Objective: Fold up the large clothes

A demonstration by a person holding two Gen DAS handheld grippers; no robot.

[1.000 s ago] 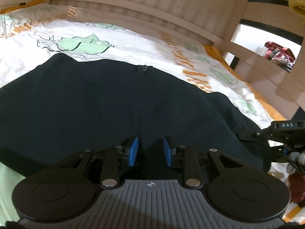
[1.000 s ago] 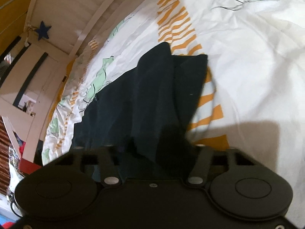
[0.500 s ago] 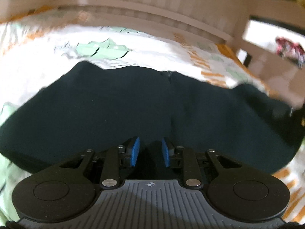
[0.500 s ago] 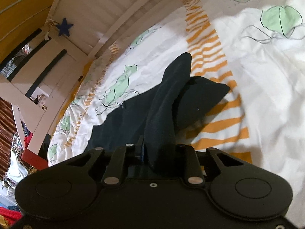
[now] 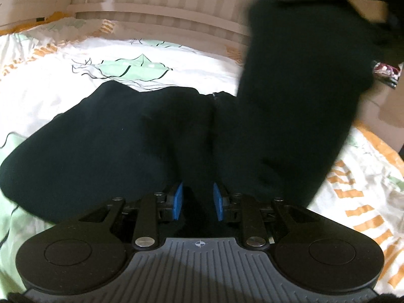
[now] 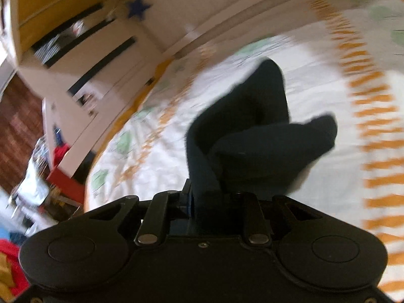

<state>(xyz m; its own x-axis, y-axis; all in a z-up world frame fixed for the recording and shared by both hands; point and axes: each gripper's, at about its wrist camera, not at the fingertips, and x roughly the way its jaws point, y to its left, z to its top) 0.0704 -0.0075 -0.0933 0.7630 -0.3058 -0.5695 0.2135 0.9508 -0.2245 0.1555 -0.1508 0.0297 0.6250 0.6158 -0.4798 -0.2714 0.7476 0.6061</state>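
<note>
Left wrist: dark garment (image 5: 151, 136) mid-bedsheet (image 5: 202, 58).

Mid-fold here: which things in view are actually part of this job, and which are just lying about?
Part of the job:
- dark garment, one end lifted off the bed
- left tongs, closed on its near edge
- right tongs, gripping the raised end
- patterned bedsheet, the folding surface

Lying about:
- star sticker on the bed frame
- red clutter beyond the bed

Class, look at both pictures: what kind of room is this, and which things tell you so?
Most likely a bedroom. A patterned bedsheet covers a bed with a slatted wooden rail behind it, and a dark garment lies spread on top.
</note>
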